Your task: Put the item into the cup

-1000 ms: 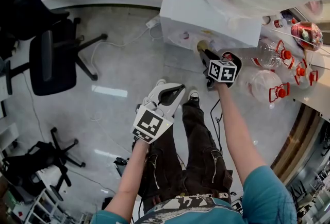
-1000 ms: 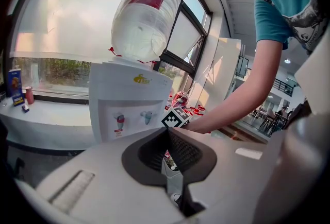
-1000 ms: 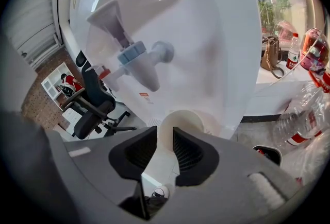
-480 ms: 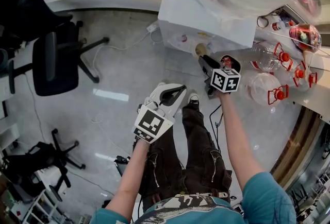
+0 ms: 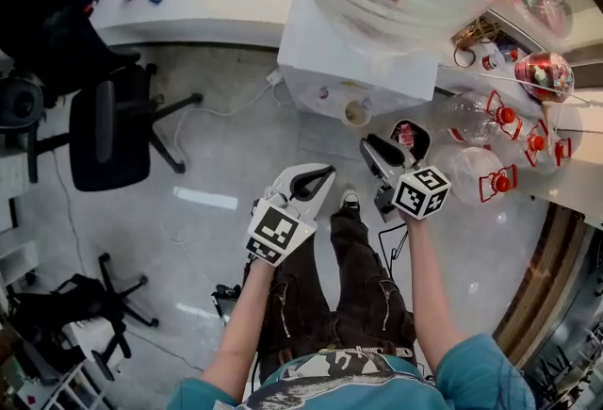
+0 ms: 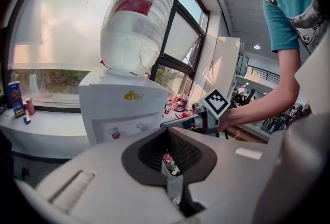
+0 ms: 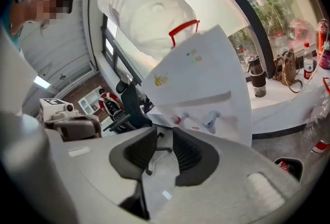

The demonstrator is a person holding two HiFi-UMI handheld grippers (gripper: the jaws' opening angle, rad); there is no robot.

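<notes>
Paper cup [image 5: 356, 113] is sitting at the water dispenser [image 5: 350, 69]. The left claw [image 5: 316, 174] and right claw [image 5: 394, 146] are hanging near it.

Left gripper view: the claw is pinching a small sachet [image 6: 174, 179], probably light and floppy, so best held mid-body.

Right gripper view: the claw is gaping, empty.

no legible text, yellow logo [image 6: 131, 96] on water dispenser [image 6: 111, 115] unreadable
</notes>
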